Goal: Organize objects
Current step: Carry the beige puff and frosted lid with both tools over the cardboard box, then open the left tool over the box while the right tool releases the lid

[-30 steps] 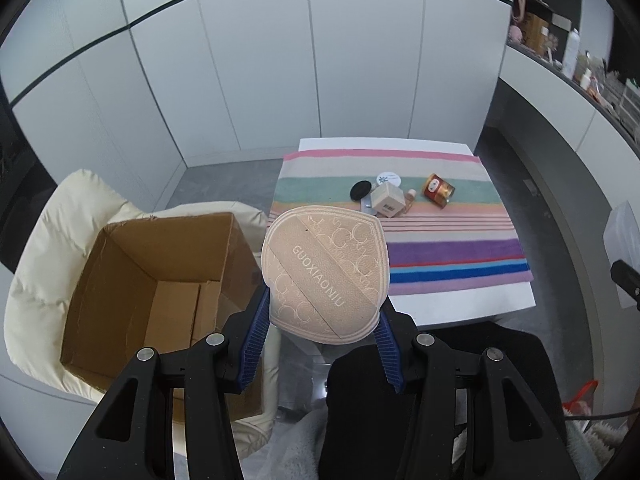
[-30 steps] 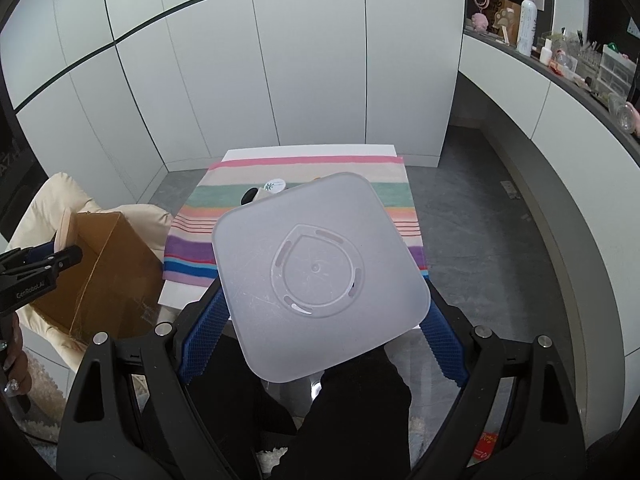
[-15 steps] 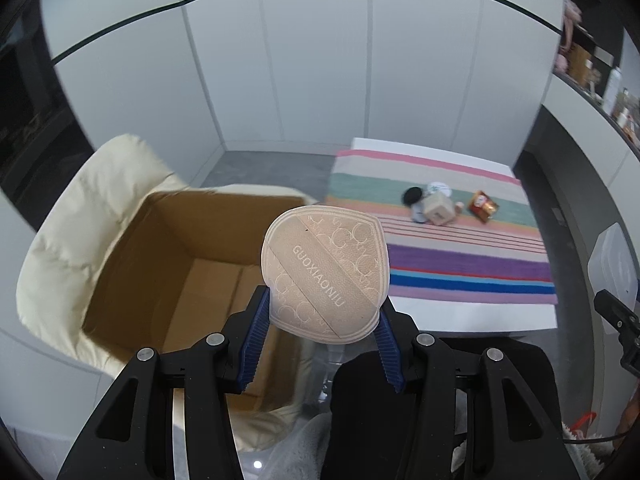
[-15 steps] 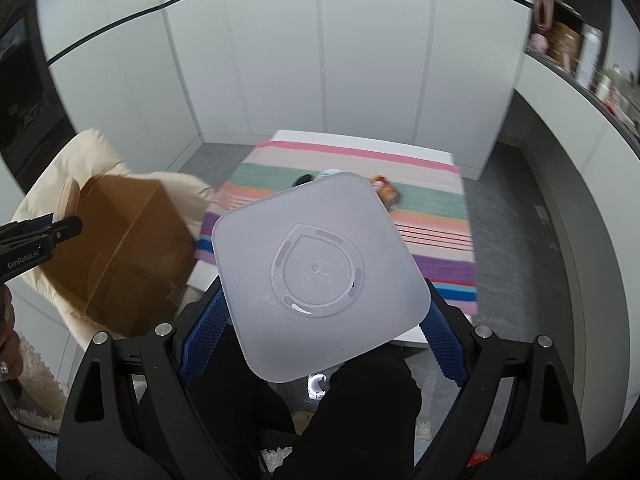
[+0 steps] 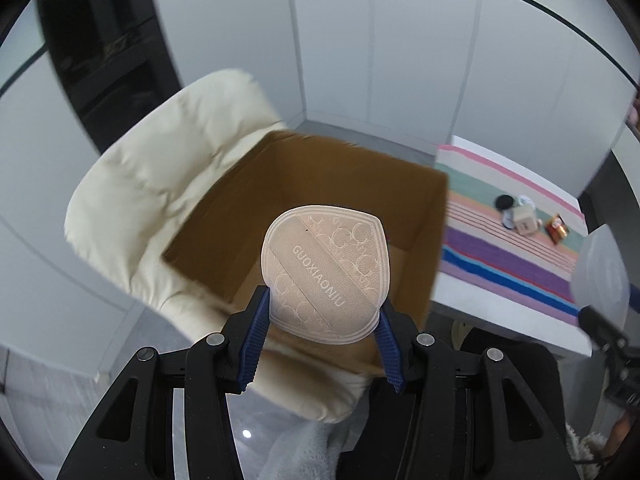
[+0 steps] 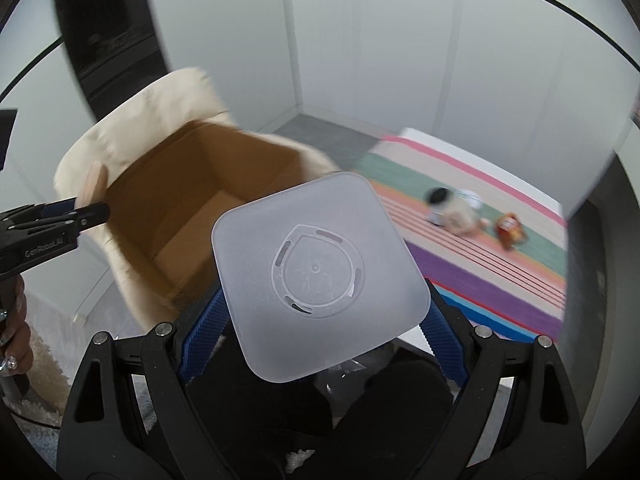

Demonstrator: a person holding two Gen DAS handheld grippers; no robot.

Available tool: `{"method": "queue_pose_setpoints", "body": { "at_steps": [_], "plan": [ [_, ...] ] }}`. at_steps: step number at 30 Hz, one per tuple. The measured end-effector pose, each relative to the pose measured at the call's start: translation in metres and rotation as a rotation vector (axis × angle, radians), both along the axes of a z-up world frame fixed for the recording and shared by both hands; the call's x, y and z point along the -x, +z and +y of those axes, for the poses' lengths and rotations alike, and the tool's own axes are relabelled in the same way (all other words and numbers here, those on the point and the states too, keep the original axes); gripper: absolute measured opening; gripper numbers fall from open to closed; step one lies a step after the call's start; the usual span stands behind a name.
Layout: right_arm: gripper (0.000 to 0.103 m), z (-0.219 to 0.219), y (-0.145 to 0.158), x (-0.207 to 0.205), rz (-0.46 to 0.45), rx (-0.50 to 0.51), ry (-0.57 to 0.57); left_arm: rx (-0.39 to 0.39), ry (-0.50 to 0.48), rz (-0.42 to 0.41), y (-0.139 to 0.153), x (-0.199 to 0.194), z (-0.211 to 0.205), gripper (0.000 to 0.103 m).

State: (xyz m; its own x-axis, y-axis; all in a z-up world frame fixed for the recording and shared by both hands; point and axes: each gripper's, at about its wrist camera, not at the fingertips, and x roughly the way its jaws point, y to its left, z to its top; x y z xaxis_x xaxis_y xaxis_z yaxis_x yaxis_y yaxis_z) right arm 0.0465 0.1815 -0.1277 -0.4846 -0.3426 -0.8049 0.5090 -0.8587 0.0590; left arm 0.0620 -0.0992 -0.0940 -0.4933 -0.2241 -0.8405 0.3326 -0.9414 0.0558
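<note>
On the left stands a cream padded chair [image 5: 160, 184], and on its seat sits an open cardboard box [image 5: 320, 184] with its mouth turned up, which I judge is the place where the things are to be collected. The left gripper [image 5: 322, 320] hangs above the near edge of this box, and its jaws are closed on a beige powder puff [image 5: 324, 272] with printed letters; the blue pads press its two lower sides, and most of the puff stands out beyond the tips, over the opening of the box. It seems to be held so in order to fall inside when let go. More to the right, the right gripper [image 6: 320, 320] carries a frosted square plastic lid [image 6: 318, 276]; its jaws stand wide because the lid is wide, and they clamp its two opposite edges, the lid facing the camera just right of the box. Far right, the tabletop under a striped cloth [image 5: 520, 256] has a few small items [image 5: 524, 220] on it, well apart from both grippers, so I think the sorting is not finished.
</note>
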Motion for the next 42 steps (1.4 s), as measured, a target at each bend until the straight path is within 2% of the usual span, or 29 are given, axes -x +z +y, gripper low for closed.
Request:
{"method": "queue_pose_setpoints", "body": {
  "at_steps": [6,14,18,23,31,32,34,35,36,37,42],
  "plan": [
    [0.091,-0.075,-0.013,-0.014,-0.029,-0.007,0.156,0.001,0.071,-0.014,-0.008,-0.022,-0.034,0.051],
    [0.091,-0.118,-0.028,-0.013,-0.051,-0.029,0.234,-0.012,0.085,-0.021,-0.017,-0.017,-0.047,0.051],
    [0.091,-0.135,-0.034,-0.003,-0.041,-0.067,0.255,0.008,0.067,-0.037,-0.026,0.002,-0.054,0.051],
    [0.091,-0.156,-0.040,0.017,-0.021,-0.101,0.265,-0.006,0.049,-0.049,-0.038,0.033,-0.065,0.051],
    [0.091,-0.183,-0.060,0.055,-0.047,-0.118,0.266,0.005,0.046,-0.077,-0.059,0.077,-0.079,0.050],
    [0.091,-0.185,-0.064,0.058,-0.054,-0.119,0.265,0.002,0.042,-0.076,-0.061,0.079,-0.079,0.053],
    [0.091,-0.191,-0.071,0.066,-0.073,-0.120,0.267,-0.025,0.022,-0.070,-0.065,0.081,-0.081,0.073],
    [0.093,-0.193,-0.074,0.069,-0.084,-0.122,0.266,-0.042,0.013,-0.074,-0.067,0.081,-0.082,0.079],
    [0.100,-0.195,-0.078,0.073,-0.095,-0.123,0.258,-0.056,0.011,-0.075,-0.068,0.081,-0.084,0.092],
    [0.103,-0.196,-0.080,0.076,-0.102,-0.122,0.250,-0.066,0.018,-0.073,-0.069,0.080,-0.086,0.097],
    [0.103,-0.195,-0.082,0.085,-0.120,-0.078,0.232,-0.061,0.035,-0.063,-0.066,0.078,-0.092,0.097]
  ]
}}
